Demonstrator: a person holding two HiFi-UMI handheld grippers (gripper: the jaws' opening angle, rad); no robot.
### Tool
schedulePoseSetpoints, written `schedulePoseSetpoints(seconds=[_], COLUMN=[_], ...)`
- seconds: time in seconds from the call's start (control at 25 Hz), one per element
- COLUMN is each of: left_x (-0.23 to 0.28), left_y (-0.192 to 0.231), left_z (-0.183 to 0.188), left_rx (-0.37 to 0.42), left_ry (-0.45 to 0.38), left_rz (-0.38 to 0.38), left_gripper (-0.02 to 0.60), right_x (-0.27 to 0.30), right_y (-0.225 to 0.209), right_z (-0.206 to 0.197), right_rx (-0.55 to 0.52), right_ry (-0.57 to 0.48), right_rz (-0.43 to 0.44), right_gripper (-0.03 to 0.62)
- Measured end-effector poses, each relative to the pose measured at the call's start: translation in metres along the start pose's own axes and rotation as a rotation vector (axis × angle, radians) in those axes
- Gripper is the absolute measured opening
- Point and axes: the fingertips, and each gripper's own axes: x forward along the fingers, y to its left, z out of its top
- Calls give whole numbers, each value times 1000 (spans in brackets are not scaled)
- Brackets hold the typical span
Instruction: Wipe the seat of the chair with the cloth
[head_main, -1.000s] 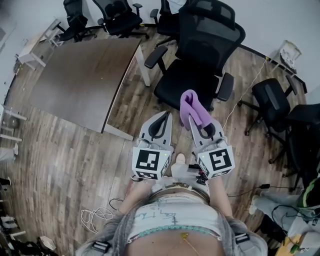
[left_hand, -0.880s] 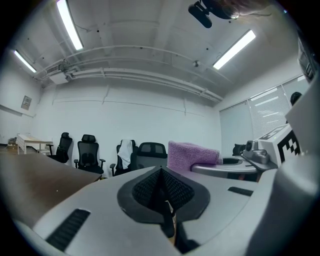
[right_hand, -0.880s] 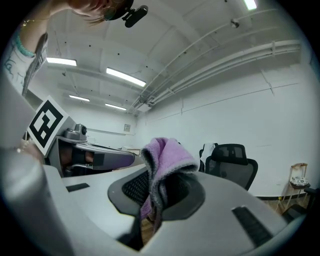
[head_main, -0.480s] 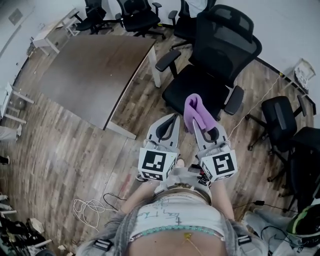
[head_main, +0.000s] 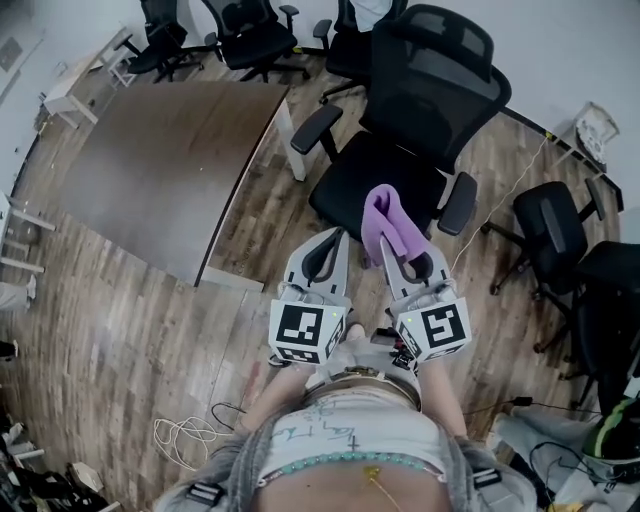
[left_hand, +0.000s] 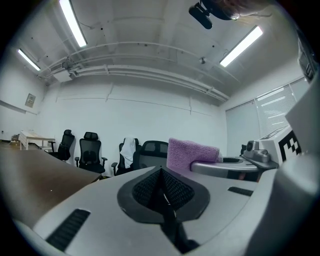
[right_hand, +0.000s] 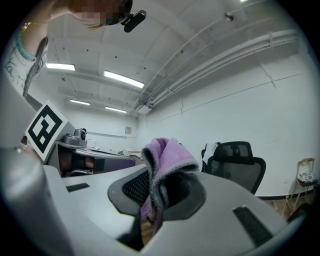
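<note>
While the right gripper (head_main: 390, 245) clamps the purple cloth (head_main: 386, 213), the chair (head_main: 362, 178) seat lies just ahead; the left gripper (head_main: 335, 236), beside it, is closed, empty

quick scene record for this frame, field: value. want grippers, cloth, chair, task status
left gripper: fingers together, nothing between them
right gripper: fingers shut on the purple cloth, which folds over above them
chair: black office chair, ahead of both grippers
seat: bare; cloth held in the air, not on it
table: brown, left of the chair
wiping: not yet begun
</note>
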Motion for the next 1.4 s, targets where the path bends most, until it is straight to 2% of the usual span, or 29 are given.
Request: schedulePoseSetpoints(seconds=[0.56, 0.96, 1.4], left_x=[102, 144, 181], left_y=[66, 97, 93], left_z=[23, 26, 18], left_rx=[23, 35, 50], left_ry=[-1, 18, 41], left_rz=[-184, -301, -333], left_gripper=[8, 8, 8], right_x=[103, 144, 146], right_y=[-44, -67, -107], right_z=[0, 2, -10], right_rx=[6, -42, -34], right_ry=[5, 37, 55], right_rz=[-139, -262, -313], right_gripper=[48, 48, 48])
